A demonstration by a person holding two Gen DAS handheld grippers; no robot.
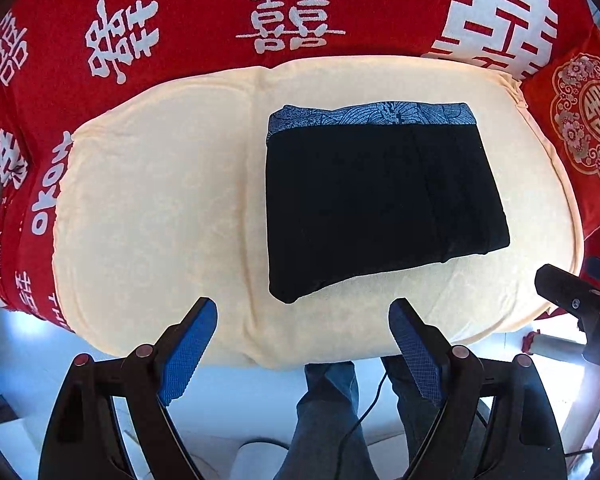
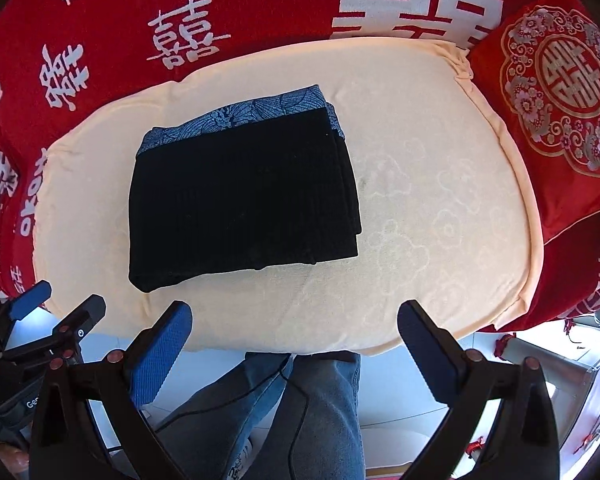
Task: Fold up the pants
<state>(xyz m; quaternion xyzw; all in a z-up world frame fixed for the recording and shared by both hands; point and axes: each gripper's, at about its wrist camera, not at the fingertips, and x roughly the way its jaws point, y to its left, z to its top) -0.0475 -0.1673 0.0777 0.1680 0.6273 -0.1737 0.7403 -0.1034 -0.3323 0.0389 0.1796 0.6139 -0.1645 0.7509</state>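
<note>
Red bedding printed with big white characters covers the whole background in both views, and a red embroidered cushion rests at its right side, just beside the corner of the pad. On top of the bedding lies a cream pad with a faint cloud pattern, its near edge overhanging a pale floor. The pants, black with a blue patterned waistband along the far edge, lie folded into a compact rectangle on the pad, toward the right in the left wrist view and left of centre in the right wrist view; layered edges show along their right side. Below the pad's near edge stand the person's legs in blue jeans, with a thin black cable trailing across them. The left gripper hangs above the pad's near edge, jaws spread wide with nothing between them. The right gripper is likewise spread and empty, clear of the pants. A small grey object at the far left edge is too blurred to identify.
</note>
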